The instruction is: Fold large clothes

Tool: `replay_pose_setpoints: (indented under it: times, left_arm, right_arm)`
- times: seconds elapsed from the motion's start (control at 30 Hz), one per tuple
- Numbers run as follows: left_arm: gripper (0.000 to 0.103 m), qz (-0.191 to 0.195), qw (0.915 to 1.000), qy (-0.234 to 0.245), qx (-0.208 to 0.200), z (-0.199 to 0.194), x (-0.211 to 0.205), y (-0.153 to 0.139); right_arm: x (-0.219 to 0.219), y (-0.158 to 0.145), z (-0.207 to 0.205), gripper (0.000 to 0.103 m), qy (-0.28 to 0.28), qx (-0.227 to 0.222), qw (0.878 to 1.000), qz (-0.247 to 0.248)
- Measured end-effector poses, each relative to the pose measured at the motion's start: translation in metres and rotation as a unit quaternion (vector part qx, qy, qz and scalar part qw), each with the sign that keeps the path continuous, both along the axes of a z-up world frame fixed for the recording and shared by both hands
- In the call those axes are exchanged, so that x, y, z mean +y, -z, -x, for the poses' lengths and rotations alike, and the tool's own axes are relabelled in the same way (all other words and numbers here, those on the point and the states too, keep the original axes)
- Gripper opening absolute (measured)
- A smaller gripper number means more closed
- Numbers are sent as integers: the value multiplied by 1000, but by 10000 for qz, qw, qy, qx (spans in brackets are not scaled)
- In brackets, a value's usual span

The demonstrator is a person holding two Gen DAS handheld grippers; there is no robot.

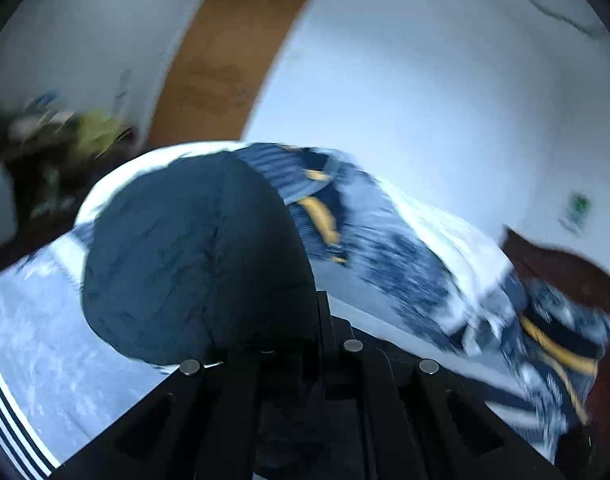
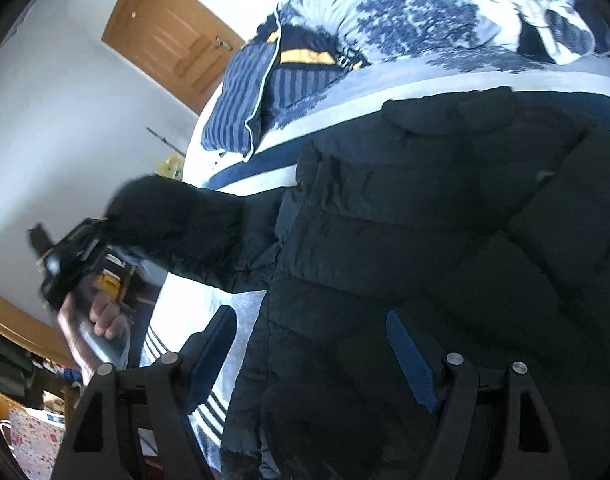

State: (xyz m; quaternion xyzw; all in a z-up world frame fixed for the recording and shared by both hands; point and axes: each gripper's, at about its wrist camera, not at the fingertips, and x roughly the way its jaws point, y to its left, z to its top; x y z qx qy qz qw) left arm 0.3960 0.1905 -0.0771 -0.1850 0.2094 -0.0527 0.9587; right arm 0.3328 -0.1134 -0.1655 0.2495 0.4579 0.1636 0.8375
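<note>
A large black puffer jacket (image 2: pixel 425 240) lies spread on the bed in the right wrist view. One sleeve (image 2: pixel 177 224) is lifted off the bed to the left. My left gripper (image 2: pixel 101 228), held by a hand (image 2: pixel 105 316), is shut on the sleeve's end. In the blurred left wrist view the sleeve (image 1: pixel 193 256) bulges dark blue just ahead of my left gripper (image 1: pixel 273 344), whose fingertips it hides. My right gripper (image 2: pixel 311 352) hovers open over the jacket's lower body, its blue pads (image 2: pixel 409 360) wide apart with nothing pressed between them.
The bed has a blue and white sheet (image 2: pixel 241 312) with stripes at its edge. A striped pillow (image 2: pixel 245 96) and a rumpled quilt (image 2: pixel 405 16) lie beyond the jacket. A wooden door (image 2: pixel 169 28) stands in the white wall. Cluttered shelves (image 2: pixel 33 400) are beside the bed, and a dark headboard (image 1: pixel 565 272).
</note>
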Motion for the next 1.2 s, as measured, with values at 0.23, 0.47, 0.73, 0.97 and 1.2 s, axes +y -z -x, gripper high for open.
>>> replay_pose_setpoints:
  times: [0.23, 0.47, 0.73, 0.97, 1.2]
  left_arm:
    - [5, -989, 9867, 1287, 20, 44, -176, -2]
    - [5, -1829, 9467, 2460, 991, 52, -307, 86]
    - [64, -1936, 9095, 3070, 2026, 100, -332, 135]
    - [87, -1638, 9354, 2765, 1471, 165, -275, 91]
    - [87, -513, 9591, 1453, 2376, 126, -193, 101]
  right_arm:
    - [-67, -6, 46, 80, 511, -212, 9980, -299]
    - [-150, 22, 89, 80, 1300, -19, 9891, -685]
    - [-191, 55, 112, 80, 1565, 200, 9824, -1003]
    - [-190, 49, 136, 80, 1508, 77, 9831, -1037]
    - [-142, 62, 129, 80, 1129, 408, 9896, -794]
